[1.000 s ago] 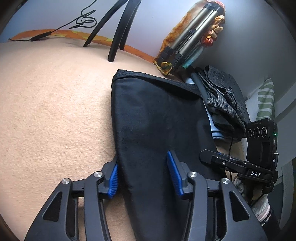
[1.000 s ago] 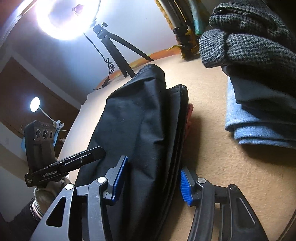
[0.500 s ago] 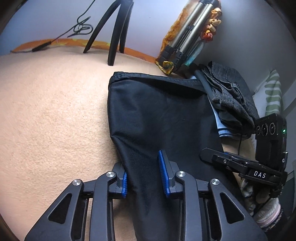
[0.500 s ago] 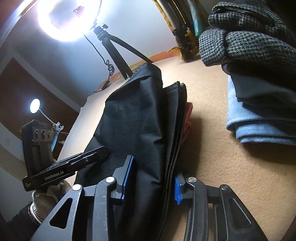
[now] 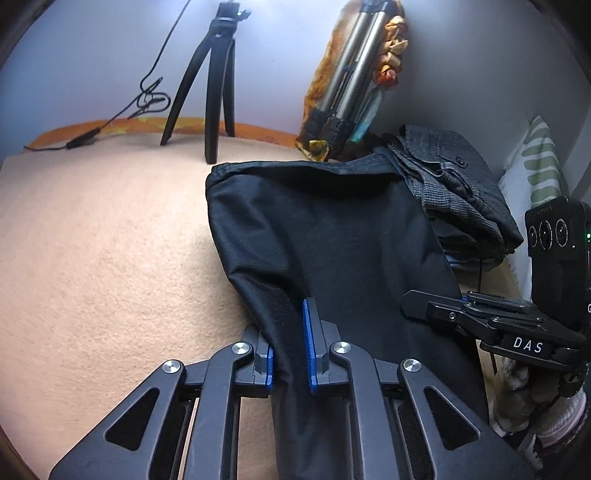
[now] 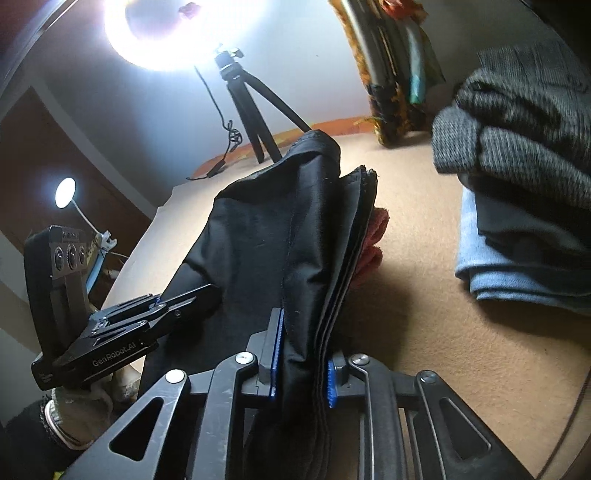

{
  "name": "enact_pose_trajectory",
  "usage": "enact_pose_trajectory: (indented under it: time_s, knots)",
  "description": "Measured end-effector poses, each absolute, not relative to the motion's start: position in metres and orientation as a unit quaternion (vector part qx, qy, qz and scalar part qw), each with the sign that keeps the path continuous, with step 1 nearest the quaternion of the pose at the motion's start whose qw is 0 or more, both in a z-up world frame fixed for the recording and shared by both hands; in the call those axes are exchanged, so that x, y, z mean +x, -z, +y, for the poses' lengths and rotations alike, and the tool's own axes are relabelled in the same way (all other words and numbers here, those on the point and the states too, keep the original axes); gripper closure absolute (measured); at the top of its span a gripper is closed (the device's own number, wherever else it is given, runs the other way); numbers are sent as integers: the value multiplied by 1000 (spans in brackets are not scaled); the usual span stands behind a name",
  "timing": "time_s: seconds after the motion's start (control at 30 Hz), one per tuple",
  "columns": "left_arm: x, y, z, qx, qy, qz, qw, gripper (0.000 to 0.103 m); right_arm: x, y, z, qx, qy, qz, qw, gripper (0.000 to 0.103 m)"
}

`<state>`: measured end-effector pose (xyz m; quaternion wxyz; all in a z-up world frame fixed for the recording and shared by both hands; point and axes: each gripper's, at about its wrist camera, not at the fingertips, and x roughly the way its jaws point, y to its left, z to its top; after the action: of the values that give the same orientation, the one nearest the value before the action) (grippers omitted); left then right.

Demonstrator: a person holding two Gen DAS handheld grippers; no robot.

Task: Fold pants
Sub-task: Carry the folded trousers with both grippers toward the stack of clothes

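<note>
Black pants (image 5: 332, 240), folded into several layers, lie on a beige blanket (image 5: 92, 258). My left gripper (image 5: 290, 350) is shut on the near left edge of the pants. My right gripper (image 6: 301, 354) is shut on the stacked layers at the near right edge of the pants (image 6: 277, 236), lifting them a little off the blanket. Each gripper shows in the other's view: the right one in the left wrist view (image 5: 424, 308), the left one in the right wrist view (image 6: 192, 299). A bit of red cloth (image 6: 373, 243) shows under the pants.
A pile of folded clothes (image 6: 517, 206), grey tweed over blue, lies to the right. A black tripod (image 5: 207, 85) and a folded silver tripod (image 5: 351, 74) stand at the far edge by the wall. A ring light (image 6: 155, 33) shines above. A striped pillow (image 5: 543, 166) is at far right.
Both grippers closed from open onto the near edge of the pants, and the near end has risen, so the fabric now bunches between the pads.
</note>
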<state>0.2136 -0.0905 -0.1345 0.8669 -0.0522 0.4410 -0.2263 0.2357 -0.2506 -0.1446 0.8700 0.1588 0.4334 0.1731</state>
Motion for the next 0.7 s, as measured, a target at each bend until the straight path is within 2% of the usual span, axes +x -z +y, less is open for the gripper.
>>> enact_pose_trajectory:
  time_s: [0.7]
  knots:
    - [183,93,-105,-39,252,396,882,94,207,98,-238,116,-155,401,895,88]
